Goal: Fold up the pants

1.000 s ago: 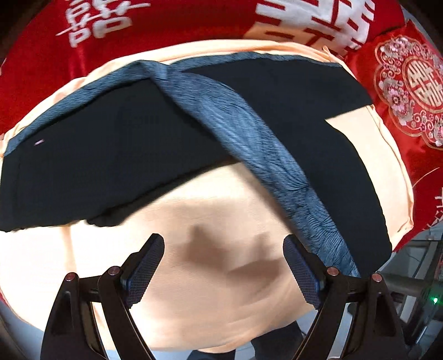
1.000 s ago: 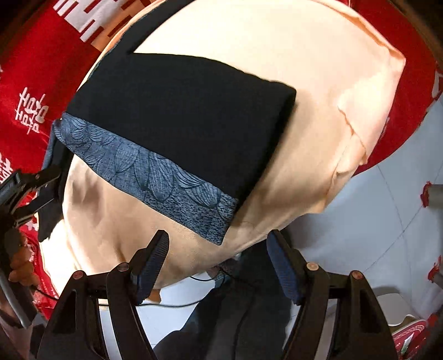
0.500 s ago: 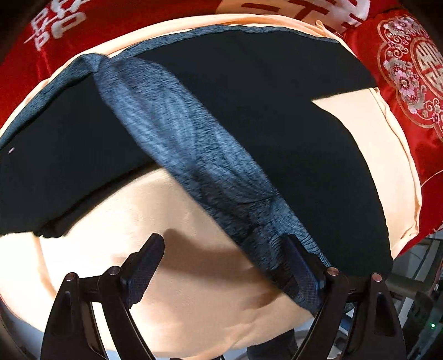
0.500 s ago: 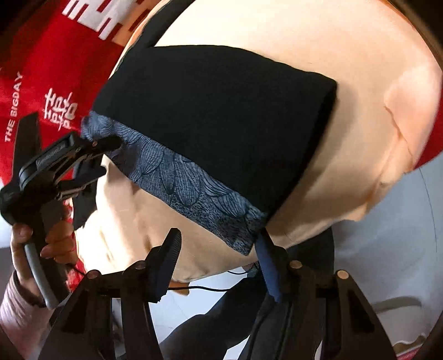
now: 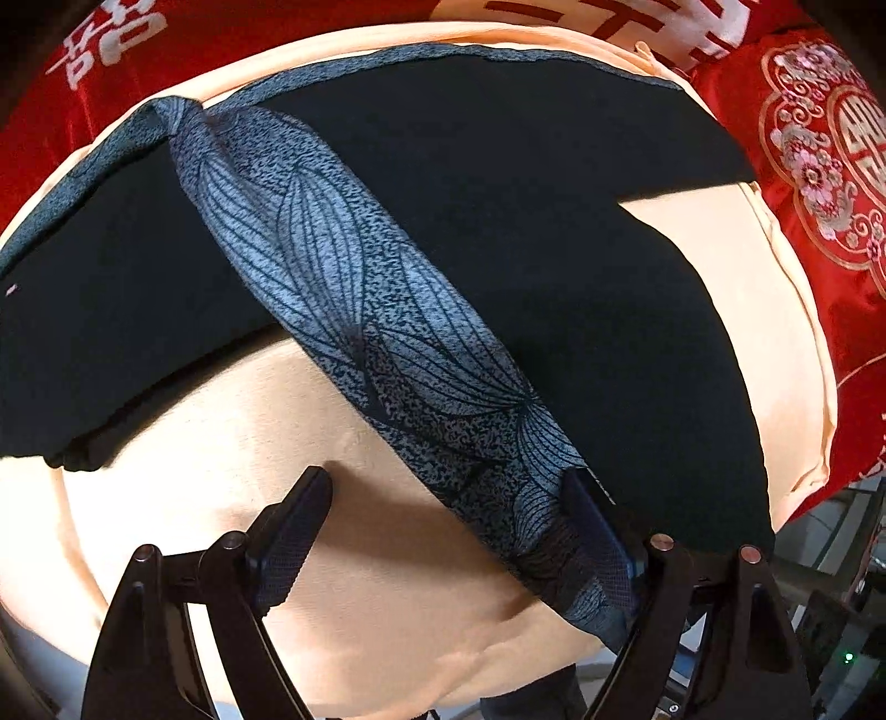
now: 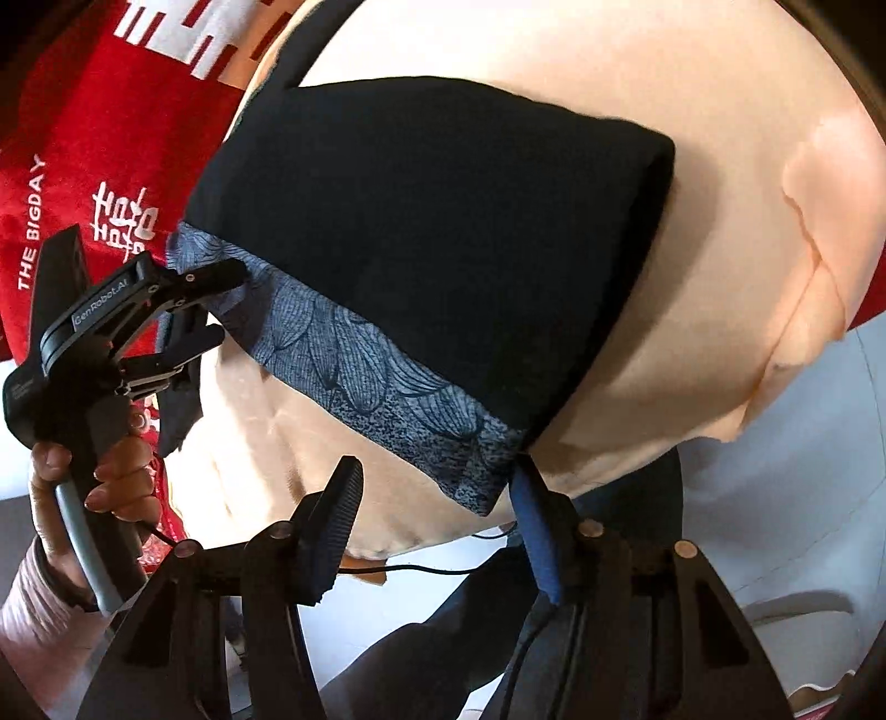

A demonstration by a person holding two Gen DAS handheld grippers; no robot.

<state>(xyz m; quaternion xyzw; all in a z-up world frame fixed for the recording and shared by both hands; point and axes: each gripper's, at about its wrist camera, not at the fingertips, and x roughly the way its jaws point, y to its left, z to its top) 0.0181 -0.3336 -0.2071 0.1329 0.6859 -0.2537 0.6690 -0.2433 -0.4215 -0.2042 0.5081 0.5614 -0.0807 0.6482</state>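
Black pants (image 5: 498,221) with a blue-grey leaf-patterned waistband (image 5: 354,310) lie folded on a peach cloth (image 5: 277,443). My left gripper (image 5: 448,531) is open, its right finger at the waistband's near end. In the right wrist view the pants (image 6: 432,221) show with the waistband (image 6: 376,382) along the near edge. My right gripper (image 6: 437,531) is open, its right finger just under the waistband's corner. The left gripper (image 6: 205,310) shows there too, open around the waistband's far end.
Red fabric with white characters (image 5: 111,33) surrounds the peach cloth. A red embroidered cushion (image 5: 830,138) lies at the right. The peach cloth's edge (image 6: 803,332) drops off to a pale floor (image 6: 775,526). A black cable (image 6: 432,570) hangs below the edge.
Both grippers have moved closer to the waistband. The left gripper now reaches one end, the right gripper reaches the other corner. Both stay open.
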